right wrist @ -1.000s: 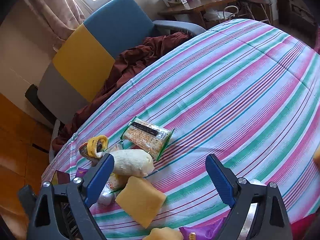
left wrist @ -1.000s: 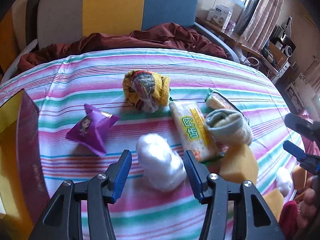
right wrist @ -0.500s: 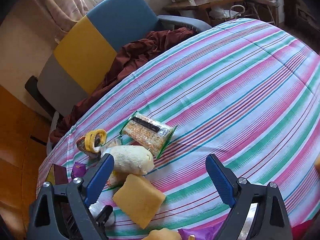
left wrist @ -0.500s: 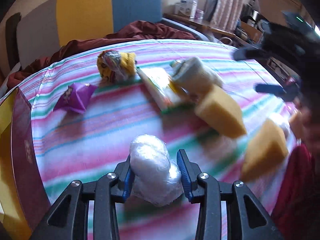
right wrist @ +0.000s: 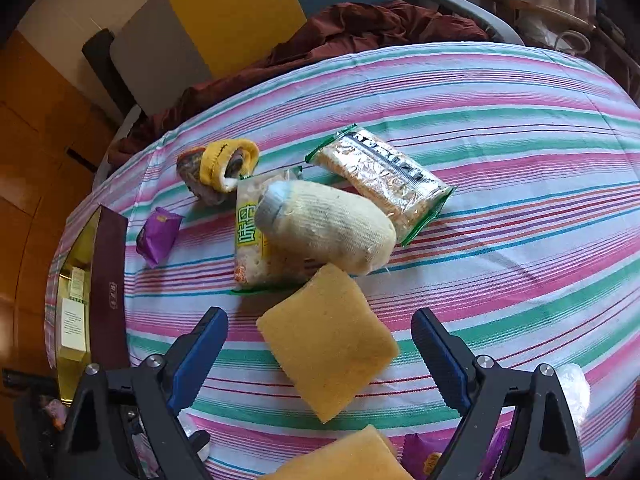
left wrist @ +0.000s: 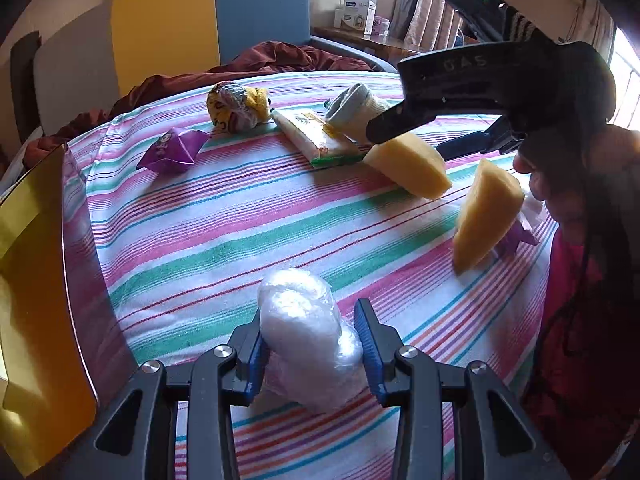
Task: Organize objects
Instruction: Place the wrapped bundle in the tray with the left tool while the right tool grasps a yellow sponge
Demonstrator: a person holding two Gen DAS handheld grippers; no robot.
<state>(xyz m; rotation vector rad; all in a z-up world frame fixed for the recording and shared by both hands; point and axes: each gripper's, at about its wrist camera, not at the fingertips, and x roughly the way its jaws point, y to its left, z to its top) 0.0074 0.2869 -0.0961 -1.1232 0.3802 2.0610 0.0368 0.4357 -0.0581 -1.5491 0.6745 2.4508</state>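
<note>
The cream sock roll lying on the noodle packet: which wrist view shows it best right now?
The right wrist view: the cream sock roll lies whole and near centre, resting across the noodle packet. In the left wrist view it sits far back, partly hidden behind the right gripper's arm.

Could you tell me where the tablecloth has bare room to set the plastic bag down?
The widest bare patch lies between the purple packet, the gold box and the sponges. Another stretches beyond the noodle packet. Around the rolled sock and cracker packet things overlap.
</note>
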